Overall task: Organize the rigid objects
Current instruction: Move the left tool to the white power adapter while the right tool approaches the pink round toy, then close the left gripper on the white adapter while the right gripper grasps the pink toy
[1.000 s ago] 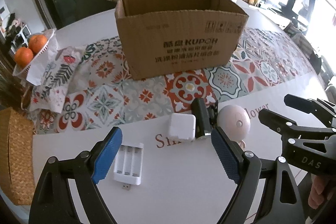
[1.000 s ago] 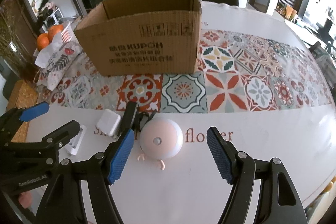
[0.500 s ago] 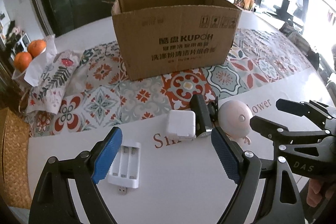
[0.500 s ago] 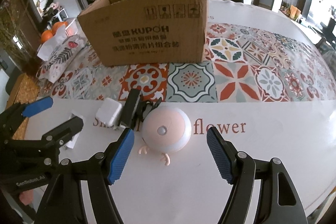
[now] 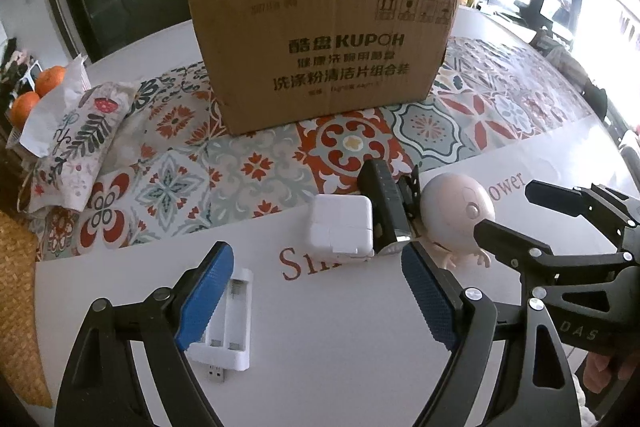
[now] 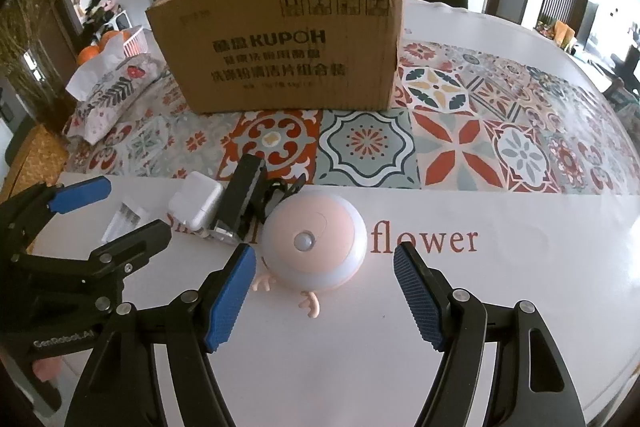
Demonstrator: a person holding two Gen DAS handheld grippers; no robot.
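Note:
An open cardboard box (image 5: 324, 55) stands on the patterned runner; it also shows in the right wrist view (image 6: 280, 47). On the white table lie a white charger block (image 5: 340, 227), a black device (image 5: 386, 211), a round pink night light (image 5: 458, 223) and a white battery holder (image 5: 228, 323). My left gripper (image 5: 316, 295) is open and empty, low over the table, with the battery holder beside its left finger. My right gripper (image 6: 324, 295) is open and empty, its fingers either side of the near edge of the pink light (image 6: 316, 239).
A floral tissue pouch (image 5: 76, 143) and oranges (image 5: 38, 95) in a basket sit at the left. A woven mat (image 5: 18, 287) lies at the table's left edge. Chairs and dark cabinets stand behind the table.
Both grippers have moved forward and lower toward the objects. The pink light now lies between the right gripper's fingertips. Nothing has been grasped.

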